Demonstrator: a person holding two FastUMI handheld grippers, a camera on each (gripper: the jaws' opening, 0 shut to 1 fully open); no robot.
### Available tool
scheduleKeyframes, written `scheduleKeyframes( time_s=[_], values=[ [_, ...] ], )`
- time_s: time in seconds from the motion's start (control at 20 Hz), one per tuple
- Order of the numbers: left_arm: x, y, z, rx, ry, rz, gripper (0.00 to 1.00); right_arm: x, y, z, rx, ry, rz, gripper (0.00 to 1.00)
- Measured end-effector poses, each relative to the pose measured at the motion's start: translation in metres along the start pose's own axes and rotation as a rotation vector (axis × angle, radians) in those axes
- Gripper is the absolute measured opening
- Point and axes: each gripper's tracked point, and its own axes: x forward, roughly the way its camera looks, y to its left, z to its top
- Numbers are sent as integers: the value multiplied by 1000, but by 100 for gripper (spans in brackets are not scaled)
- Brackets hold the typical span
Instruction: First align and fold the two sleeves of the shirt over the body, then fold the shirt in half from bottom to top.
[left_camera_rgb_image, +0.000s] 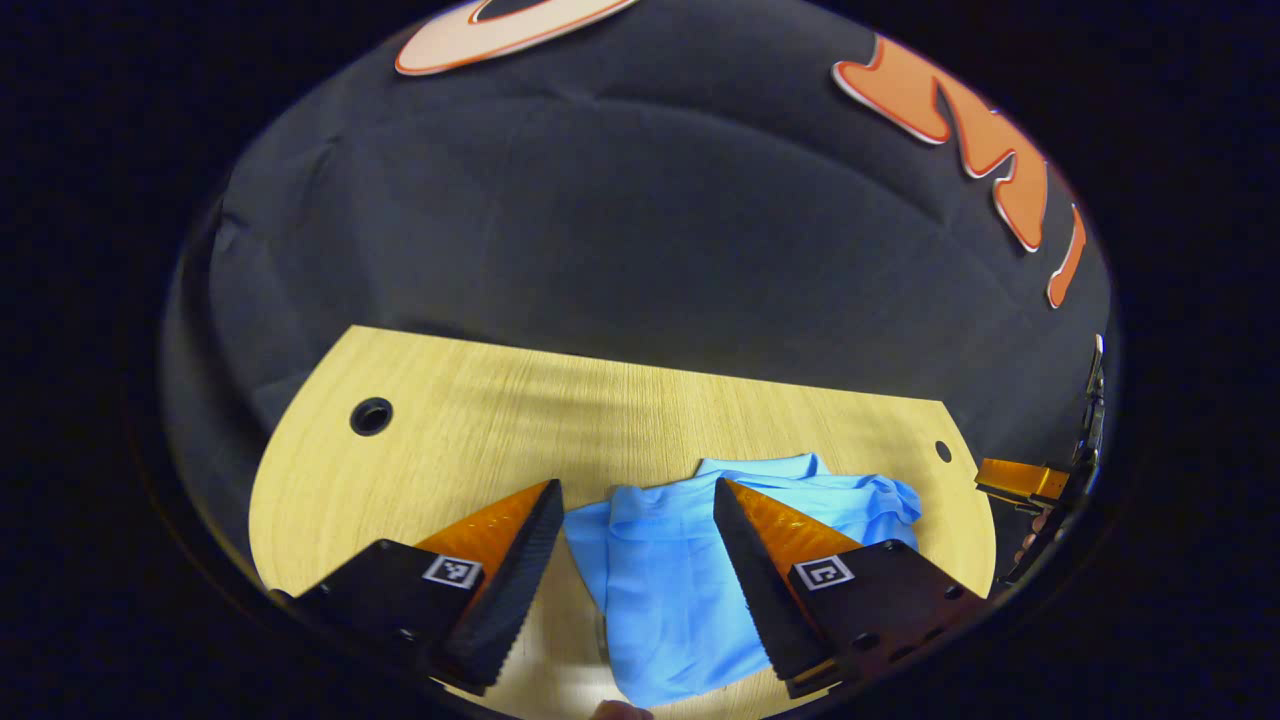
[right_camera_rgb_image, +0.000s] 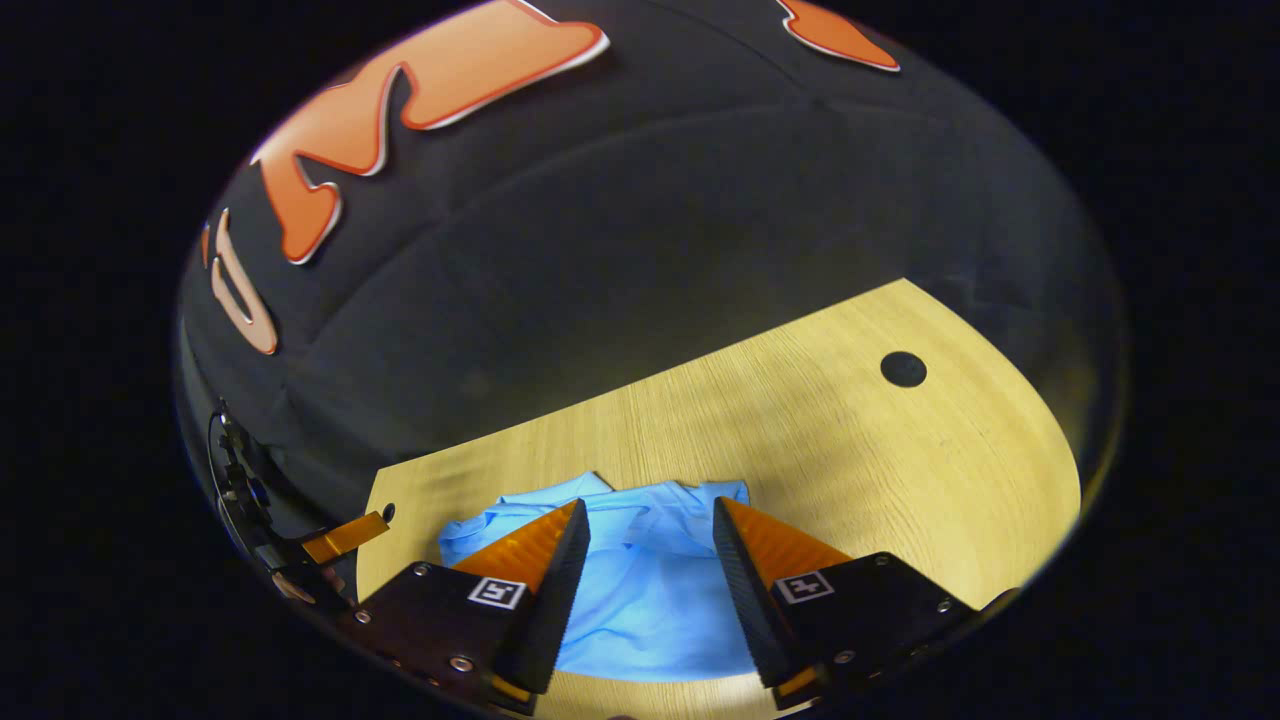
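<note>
Table (left_camera_rgb_image: 480, 420): light wood-grain top, backed on its far edge by the black cloth wall (left_camera_rgb_image: 640, 220). One round cable hole (left_camera_rgb_image: 371, 416) sits near the far left corner in the left gripper view; a second, smaller hole (left_camera_rgb_image: 943, 451) sits near the far right corner. The right gripper view shows a dark round hole (right_camera_rgb_image: 903, 369) towards its far right corner and a small one (right_camera_rgb_image: 388, 512) at the far left edge.

Shirt (left_camera_rgb_image: 680, 570): light blue, lying rumpled on the table top towards the near edge, with its collar end pointing at the far edge. In the left gripper view it lies nearer the right edge, with a broad stretch of bare wood to its left and behind it. In the right gripper view the shirt (right_camera_rgb_image: 650, 580) lies nearer the left edge, with bare wood open to the right and behind.

Left gripper (left_camera_rgb_image: 638, 495): jaws wide apart, nothing between them, held above the shirt; whether the fingertips touch the cloth cannot be told.

Right gripper (right_camera_rgb_image: 650, 510): jaws wide apart, gripping nothing, held above the shirt's collar end.

Cross-views: the left gripper view catches part of the right gripper at its right rim, beyond the table's right edge; the right gripper view catches part of the left gripper at its left rim, off the table's left edge.
</note>
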Motion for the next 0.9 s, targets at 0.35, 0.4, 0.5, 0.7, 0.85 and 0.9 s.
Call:
scheduleKeyframes(
  time_s=[0.35, 0.4, 0.5, 0.7, 0.85, 0.9],
  values=[
    [-128, -32, -4, 22, -147, 48, 100, -111, 3, 7, -132, -131, 37, 97],
    [-147, -38, -5, 30, -173, 55, 100, -128, 4, 8, -148, -155, 45, 97],
    [-186, -47, -6, 51, -234, 64, 100, -165, 3, 9, -179, -202, 56, 97],
    [-267, -65, -15, 89, -353, 88, 100, -228, 7, 4, -242, -288, 79, 98],
    [-319, -82, -30, 94, -421, 94, 100, -276, 9, -6, -289, -342, 96, 97],
    [-333, -87, -35, 99, -439, 100, 100, -287, 11, -10, -309, -359, 101, 97]
  ],
)
